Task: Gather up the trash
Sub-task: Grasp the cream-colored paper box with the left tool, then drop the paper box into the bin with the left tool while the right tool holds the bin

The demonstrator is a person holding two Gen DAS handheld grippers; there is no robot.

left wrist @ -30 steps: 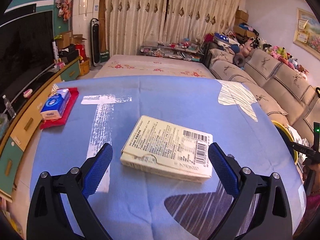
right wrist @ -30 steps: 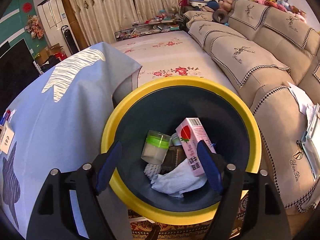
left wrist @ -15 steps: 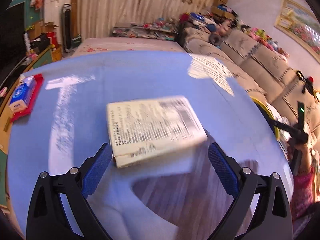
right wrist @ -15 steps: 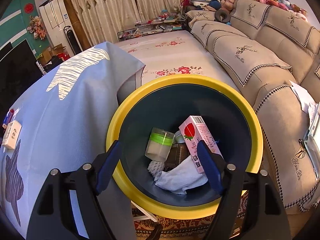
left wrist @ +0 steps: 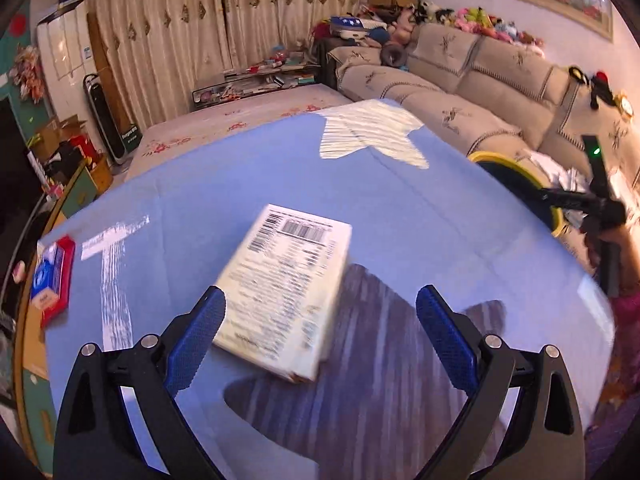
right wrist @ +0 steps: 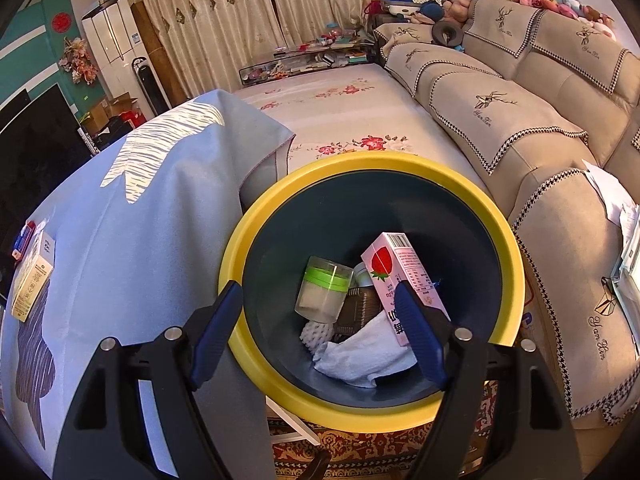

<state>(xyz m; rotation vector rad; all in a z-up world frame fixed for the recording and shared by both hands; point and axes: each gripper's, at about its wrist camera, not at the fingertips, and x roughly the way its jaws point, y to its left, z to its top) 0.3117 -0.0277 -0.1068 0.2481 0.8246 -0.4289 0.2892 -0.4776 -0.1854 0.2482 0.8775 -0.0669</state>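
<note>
A flat cream box (left wrist: 286, 288) with a barcode lies on the blue tablecloth (left wrist: 240, 184). My left gripper (left wrist: 320, 334) is open, low over the table, with the box's near end between its fingers; I cannot tell if the left finger (left wrist: 196, 336) touches the box. The box also shows in the right wrist view (right wrist: 32, 276). My right gripper (right wrist: 316, 334) is open and empty above the yellow-rimmed dark bin (right wrist: 280, 188). In the bin lie a pink strawberry carton (right wrist: 400, 276), a green-lidded jar (right wrist: 324, 288) and white tissue (right wrist: 364, 352).
A red tray with a blue tissue pack (left wrist: 52, 276) sits at the table's left edge. A beige sofa (right wrist: 540, 120) runs along the right of the bin. The bin's rim (left wrist: 516, 176) and the right gripper's handle show at the right of the left wrist view.
The left gripper has swung round the box, so the box now points away with the barcode at the far end. The right gripper has drifted slightly over the bin.
</note>
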